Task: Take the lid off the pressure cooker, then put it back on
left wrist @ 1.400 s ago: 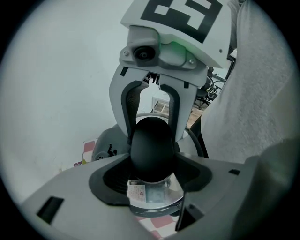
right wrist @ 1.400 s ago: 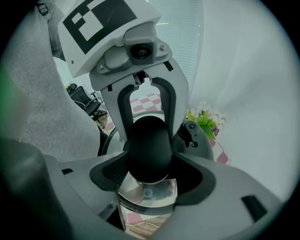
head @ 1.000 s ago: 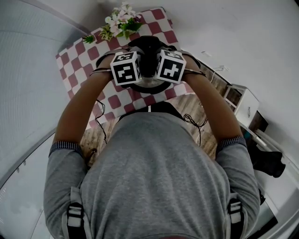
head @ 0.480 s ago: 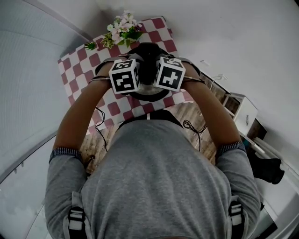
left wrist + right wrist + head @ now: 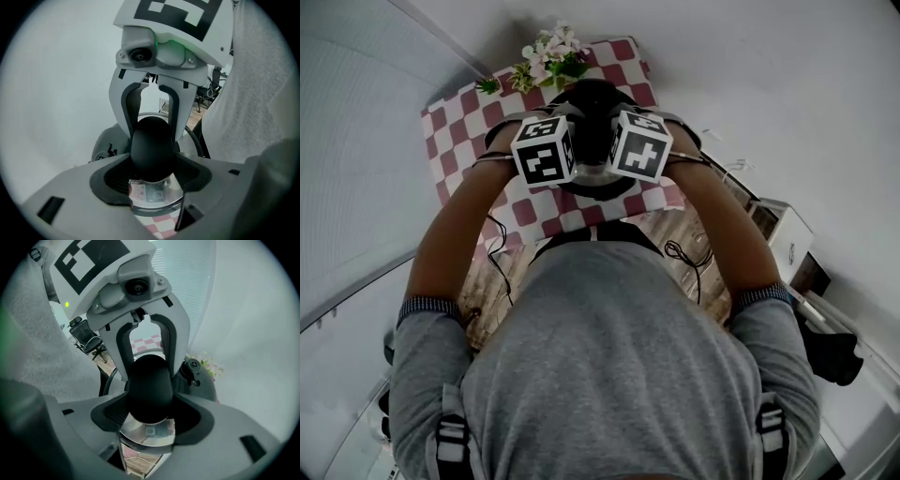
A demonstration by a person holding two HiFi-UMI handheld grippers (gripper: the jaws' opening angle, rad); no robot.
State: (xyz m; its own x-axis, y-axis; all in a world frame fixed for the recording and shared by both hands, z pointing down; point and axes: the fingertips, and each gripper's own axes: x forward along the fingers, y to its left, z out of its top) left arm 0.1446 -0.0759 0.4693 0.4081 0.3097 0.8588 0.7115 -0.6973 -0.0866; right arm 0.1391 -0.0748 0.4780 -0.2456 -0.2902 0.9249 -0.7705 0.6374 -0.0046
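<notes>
The pressure cooker's lid has a rounded black knob (image 5: 150, 149) on a shiny steel dome (image 5: 151, 196). My left gripper (image 5: 151, 171) is shut on the knob from one side. My right gripper (image 5: 149, 411) is shut on the same knob (image 5: 149, 389) from the opposite side, and each gripper's pale fingers show across the knob in the other's view. In the head view the two marker cubes flank the knob (image 5: 592, 117), left gripper (image 5: 546, 150) and right gripper (image 5: 637, 145), above a dark ring (image 5: 602, 191). Whether the lid is off the pot is hidden.
The cooker stands on a small table with a red and white checked cloth (image 5: 459, 122). A bunch of flowers (image 5: 551, 52) sits at its far edge. White walls close in on both sides. A white cabinet (image 5: 783, 230) and cables (image 5: 684, 253) lie on the wooden floor to the right.
Both grippers have risen slightly together, still closed on the lid's knob. The head view has shifted a little, so the table sits slightly lower in the picture.
</notes>
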